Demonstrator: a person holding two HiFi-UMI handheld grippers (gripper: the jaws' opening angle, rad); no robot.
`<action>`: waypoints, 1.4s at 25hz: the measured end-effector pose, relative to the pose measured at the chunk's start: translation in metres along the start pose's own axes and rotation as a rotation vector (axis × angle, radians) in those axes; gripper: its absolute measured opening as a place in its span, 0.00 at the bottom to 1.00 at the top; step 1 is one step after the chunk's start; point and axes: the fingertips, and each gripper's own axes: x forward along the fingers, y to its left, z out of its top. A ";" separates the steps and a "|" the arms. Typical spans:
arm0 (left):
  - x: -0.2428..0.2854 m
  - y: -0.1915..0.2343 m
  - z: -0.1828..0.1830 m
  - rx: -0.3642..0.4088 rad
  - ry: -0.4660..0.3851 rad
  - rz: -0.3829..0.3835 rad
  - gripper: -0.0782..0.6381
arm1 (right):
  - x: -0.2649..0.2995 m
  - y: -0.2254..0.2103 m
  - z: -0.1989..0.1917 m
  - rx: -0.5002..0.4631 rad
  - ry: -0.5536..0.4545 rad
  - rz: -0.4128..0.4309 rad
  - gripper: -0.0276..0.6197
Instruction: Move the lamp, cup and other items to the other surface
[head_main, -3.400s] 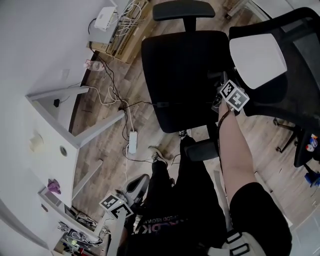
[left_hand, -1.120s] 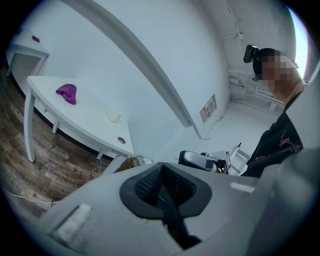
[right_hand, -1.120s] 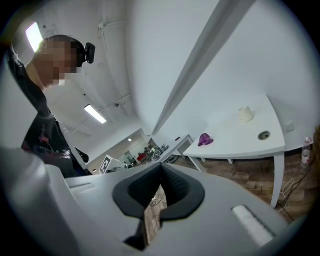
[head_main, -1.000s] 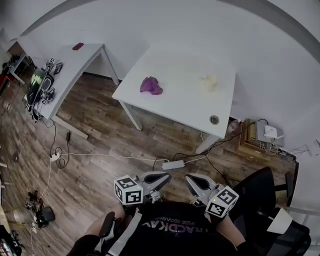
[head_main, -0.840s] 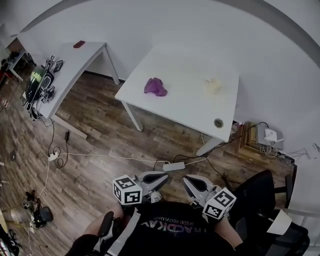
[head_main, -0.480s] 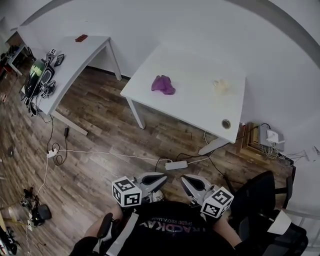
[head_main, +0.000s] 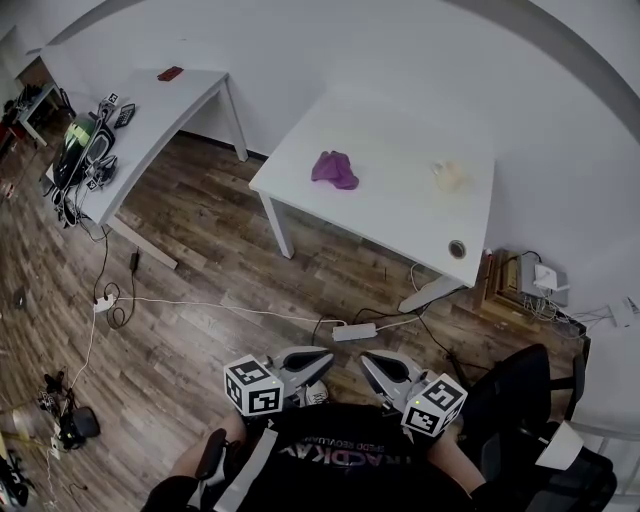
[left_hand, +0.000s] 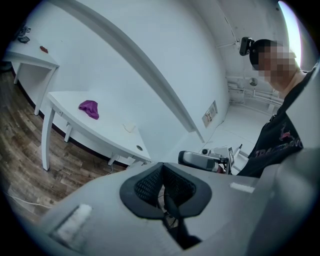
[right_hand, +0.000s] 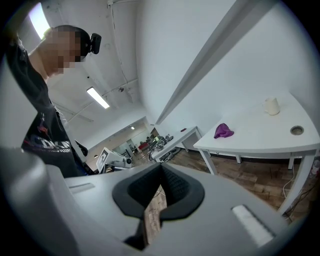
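Approach, by the look of it, with nothing picked up yet. Held the left gripper (head_main: 326, 354) and the right gripper (head_main: 366, 361) low at 6 o'clock in the head view, side by side, both clenched pad to pad on nothing. Confirmed the same in each gripper view: no gap, no object between.

Found the task's things well apart from both grippers, on the white rectangular table (head_main: 400, 215) at 12 to 1 o'clock: a crumpled purple cloth (head_main: 334, 169) toward its 11 o'clock side and a small cream cup (head_main: 449, 176) toward its 1 o'clock side. Could not make out a lamp in any view. Noted a second white table (head_main: 150, 110) at 10 o'clock, partly loaded with cables and gear, probably the receiving surface.

Judged the next move to call for closing the gap across the wood-plank floor (head_main: 200, 300), stepping clear of the white power strip (head_main: 354, 331) and its leads at the centre. Would then need one pair of jaws released before reaching in, likely the right for the cup and the left for the cloth.
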 end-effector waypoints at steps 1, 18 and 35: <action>-0.001 -0.001 0.000 0.001 -0.001 -0.001 0.12 | 0.000 0.001 -0.001 -0.001 0.000 0.000 0.05; -0.013 -0.002 -0.003 0.020 -0.018 0.008 0.12 | 0.000 0.013 -0.007 -0.007 -0.010 -0.013 0.05; -0.021 0.003 -0.002 -0.002 -0.018 -0.010 0.12 | 0.004 0.014 -0.005 0.001 -0.013 -0.041 0.05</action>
